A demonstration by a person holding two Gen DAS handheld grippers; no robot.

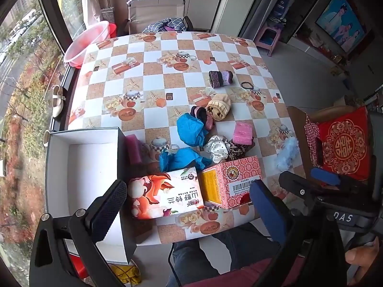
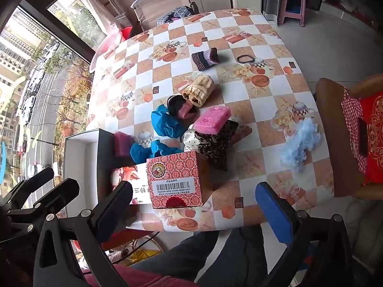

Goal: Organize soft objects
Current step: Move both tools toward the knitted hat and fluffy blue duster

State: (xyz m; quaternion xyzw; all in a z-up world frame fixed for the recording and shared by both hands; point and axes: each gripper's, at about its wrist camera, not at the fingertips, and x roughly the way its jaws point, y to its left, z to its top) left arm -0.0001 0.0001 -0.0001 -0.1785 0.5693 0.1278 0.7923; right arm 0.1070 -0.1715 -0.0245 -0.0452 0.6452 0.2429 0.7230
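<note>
The tablecloth (image 1: 153,47) looked glossy and smooth — the pink sponge (image 2: 211,119) porous and rough, the white scrunchie (image 1: 215,147) satiny, the boxes printed cardboard.

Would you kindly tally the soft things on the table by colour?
Blue cloths: 2
Pink sponge: 1
Purple sponge: 1
Light blue feathery puff: 1
Beige knit roll: 1
Purple striped knit roll: 1
Total: 7

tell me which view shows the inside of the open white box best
The left wrist view. There the white box shows its whole floor and inner walls, with nothing visible inside. The right wrist view catches only a narrow slice of it at the table's left edge, partly hidden behind the left gripper.
</note>
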